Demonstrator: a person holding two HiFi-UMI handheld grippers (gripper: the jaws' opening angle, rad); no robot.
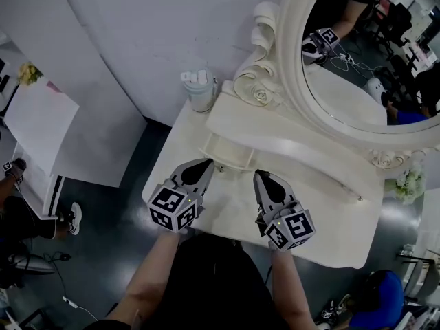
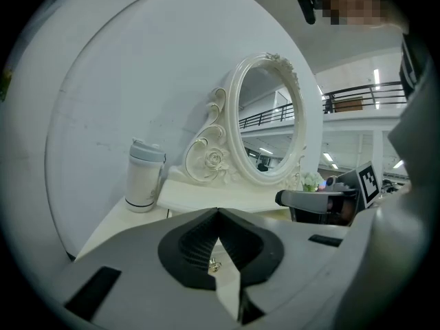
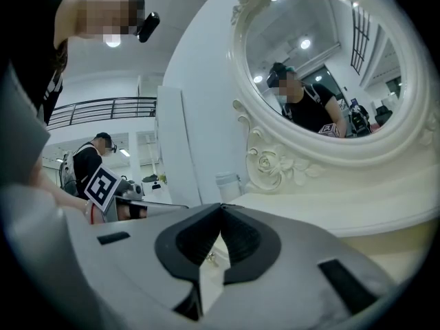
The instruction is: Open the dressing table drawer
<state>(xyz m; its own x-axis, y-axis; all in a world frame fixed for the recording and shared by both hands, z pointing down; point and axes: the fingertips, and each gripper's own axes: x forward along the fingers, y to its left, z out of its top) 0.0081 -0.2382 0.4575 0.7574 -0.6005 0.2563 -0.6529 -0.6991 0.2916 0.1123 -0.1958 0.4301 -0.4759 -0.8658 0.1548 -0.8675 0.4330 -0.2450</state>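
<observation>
The white dressing table (image 1: 344, 232) carries an oval mirror (image 1: 357, 60) on a raised shelf. A small drawer (image 1: 230, 155) sits under that shelf, with a little metal knob (image 1: 220, 169) on its front. My left gripper (image 1: 206, 165) is shut and empty, its tip just left of the knob. The right gripper (image 1: 260, 177) is also shut on nothing and hovers a little right of the drawer. Between the closed pads, the left gripper view shows the knob (image 2: 214, 265) low down; the right gripper view shows the knob (image 3: 210, 256) likewise.
A white tumbler (image 1: 199, 88) stands at the table's back left corner, beside the carved mirror frame (image 1: 256, 81). White flowers (image 1: 410, 184) sit at the right end. A white partition (image 1: 137, 40) rises behind. Another person (image 1: 20, 212) is on the floor at the left.
</observation>
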